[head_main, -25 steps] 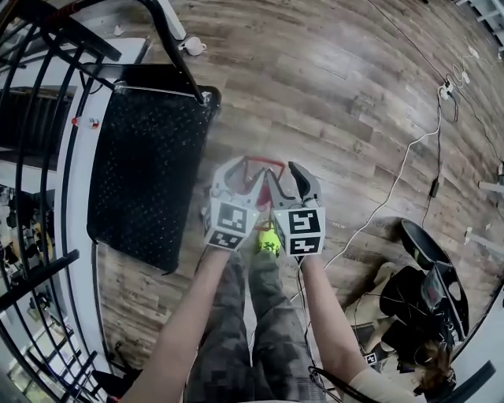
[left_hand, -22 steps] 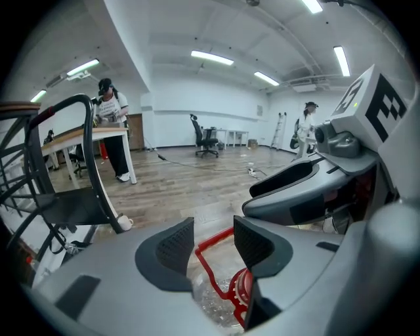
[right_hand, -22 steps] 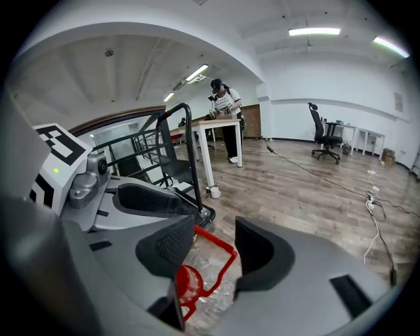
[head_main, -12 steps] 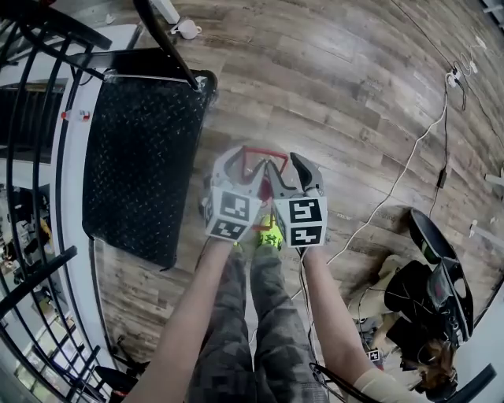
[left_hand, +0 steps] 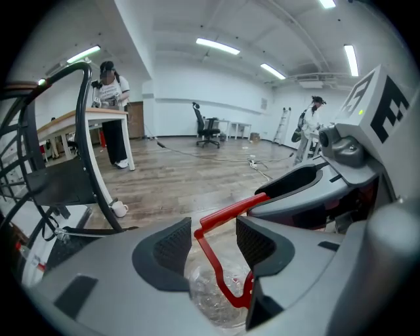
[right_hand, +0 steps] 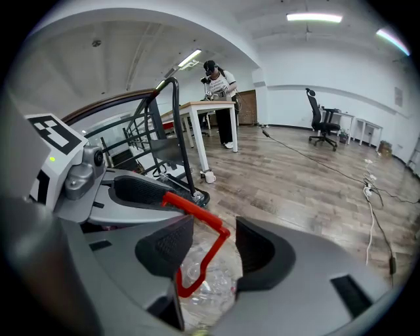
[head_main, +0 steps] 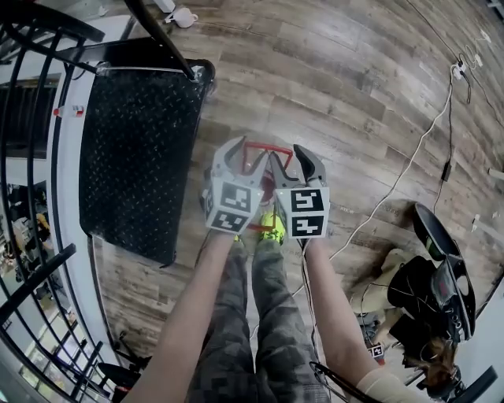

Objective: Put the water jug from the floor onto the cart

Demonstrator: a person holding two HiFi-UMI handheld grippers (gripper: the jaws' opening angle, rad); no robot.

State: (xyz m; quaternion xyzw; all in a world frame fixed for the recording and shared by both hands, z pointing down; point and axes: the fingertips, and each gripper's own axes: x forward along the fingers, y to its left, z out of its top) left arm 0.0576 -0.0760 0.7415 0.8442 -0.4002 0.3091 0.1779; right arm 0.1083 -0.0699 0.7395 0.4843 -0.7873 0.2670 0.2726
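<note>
Closest to you are your own legs in green and grey camouflage trousers, and one bright yellow-green shoe peeks out under your hands.

Just past the shoe, your left gripper and your right gripper sit side by side, nearly touching. Both point down at the brown wooden plank floor. The jaws of both are opening right now. The thin red plastic handle of the jug runs across between the two grippers. In the left gripper view the handle passes through the gap between the pads, with space on each side, so nothing squeezes it. The right gripper view shows the same thing, with the handle's bend close to one pad.

The big clear plastic water jug stands on the floor right under both grippers (you see its round, shiny top low between the jaws).

Next to it, on your left, is the flat black cart with a bumpy metal deck. The jug is beside the cart, not on it.

Past the cart's far end a small white mug sits on the floor. A long white cable snakes away on your right.

Far off, a black office chair stands alone, and a person stands by a wooden table.
</note>
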